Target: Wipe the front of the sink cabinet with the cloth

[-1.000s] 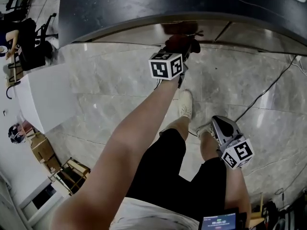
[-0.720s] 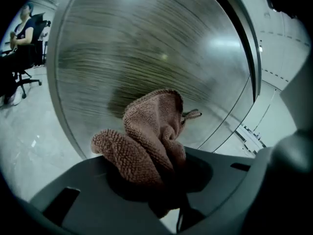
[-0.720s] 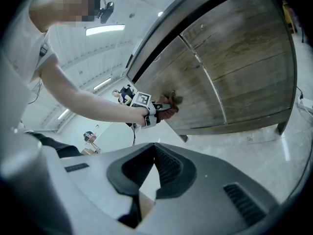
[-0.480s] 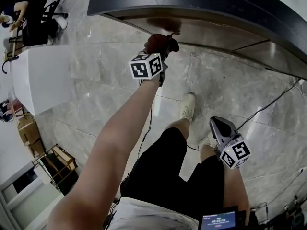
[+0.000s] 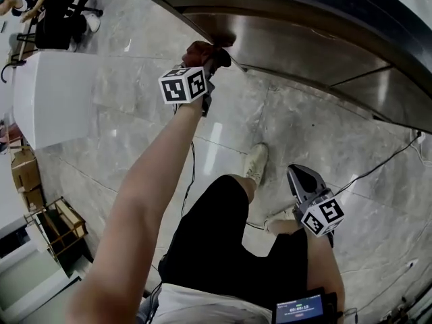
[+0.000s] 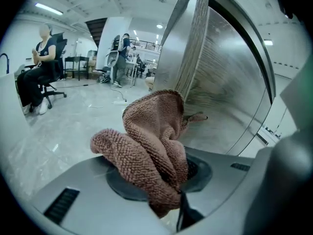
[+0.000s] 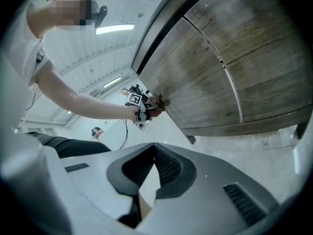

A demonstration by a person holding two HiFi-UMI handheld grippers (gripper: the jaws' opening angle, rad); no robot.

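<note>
A brown terry cloth [image 5: 205,51] is bunched in my left gripper [image 5: 210,58], which is shut on it. The cloth presses against the curved wood-grain cabinet front [image 5: 290,42] near its left end, under the dark countertop. In the left gripper view the cloth [image 6: 151,141] spills over the jaws and touches the cabinet front [image 6: 225,87]. My right gripper [image 5: 295,174] hangs low beside the person's right leg, shut and holding nothing. In the right gripper view, that gripper [image 7: 139,202] faces the cabinet front [image 7: 220,67], with the left gripper [image 7: 143,105] far off against it.
The person's legs and white shoe [image 5: 257,160] stand on the grey marble floor. A white table [image 5: 47,103] is at left, with a seated person [image 5: 57,12] beyond it. A black cable [image 5: 378,162] crosses the floor at right. Boxes and a rack [image 5: 50,225] lie lower left.
My left gripper has slid the cloth leftward along the cabinet front toward its left end. The right gripper has stayed by the leg.
</note>
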